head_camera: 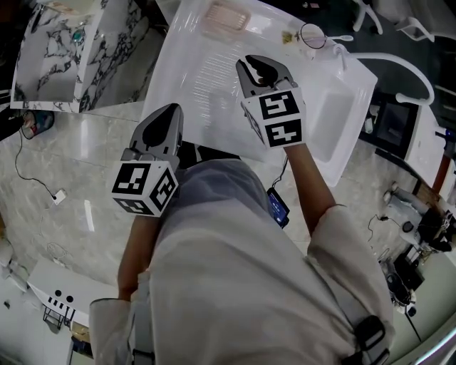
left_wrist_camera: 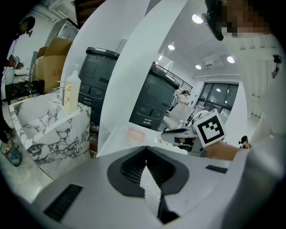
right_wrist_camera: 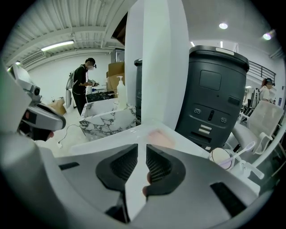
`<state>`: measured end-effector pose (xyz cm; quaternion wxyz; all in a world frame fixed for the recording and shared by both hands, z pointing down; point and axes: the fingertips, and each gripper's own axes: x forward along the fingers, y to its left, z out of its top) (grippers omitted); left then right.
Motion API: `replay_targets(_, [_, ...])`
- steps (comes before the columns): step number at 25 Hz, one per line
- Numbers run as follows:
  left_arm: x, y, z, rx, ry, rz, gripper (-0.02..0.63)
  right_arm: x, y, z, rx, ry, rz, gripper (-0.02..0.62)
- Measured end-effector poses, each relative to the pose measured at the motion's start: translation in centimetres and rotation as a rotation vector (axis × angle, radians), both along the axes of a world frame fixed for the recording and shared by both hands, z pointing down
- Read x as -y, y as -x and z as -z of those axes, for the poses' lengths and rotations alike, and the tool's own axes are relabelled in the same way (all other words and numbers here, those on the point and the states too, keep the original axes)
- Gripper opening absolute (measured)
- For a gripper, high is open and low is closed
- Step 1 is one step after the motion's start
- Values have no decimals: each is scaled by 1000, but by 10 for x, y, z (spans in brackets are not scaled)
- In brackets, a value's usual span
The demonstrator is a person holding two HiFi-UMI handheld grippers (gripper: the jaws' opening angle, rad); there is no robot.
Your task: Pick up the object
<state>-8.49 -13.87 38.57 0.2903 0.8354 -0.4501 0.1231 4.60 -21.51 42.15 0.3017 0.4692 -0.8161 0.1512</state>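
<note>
I see the object as a small pale pink block (head_camera: 226, 18), flat, rectangular, with rounded corners. It lies flat on the white counter (head_camera: 187, 78), at the far end, close to the far edge. In both gripper views it is only a blurred pink patch

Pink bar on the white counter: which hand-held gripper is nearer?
Right. The right hand-held gripper is over the counter, short of the pink bar; the left hand-held gripper is farther back.
</note>
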Motion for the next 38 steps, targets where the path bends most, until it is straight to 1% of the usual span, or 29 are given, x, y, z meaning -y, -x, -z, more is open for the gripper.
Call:
replay_targets(11, [6, 16, -6, 5, 16, 24, 5, 16, 8, -30, -50, 55, 4, 91])
replay_targets(21, [12, 18, -11, 5, 33, 25, 6, 30, 9, -58, -117, 91, 24, 110])
replay_targets(24, [13, 17, -13, 7, 39, 25, 6, 34, 9, -64, -124, 109, 35, 121])
replay_targets(30, [18, 18, -16, 10, 44, 29, 6, 47, 11, -79, -159, 118, 54, 131])
replay_targets(34, [19, 16, -18, 5, 54, 27, 6, 58, 12, -84, -217, 93, 72, 141])
replay_targets(38, [19, 16, -20, 6, 63, 24, 6, 73, 9, -94, -322, 57, 91, 149])
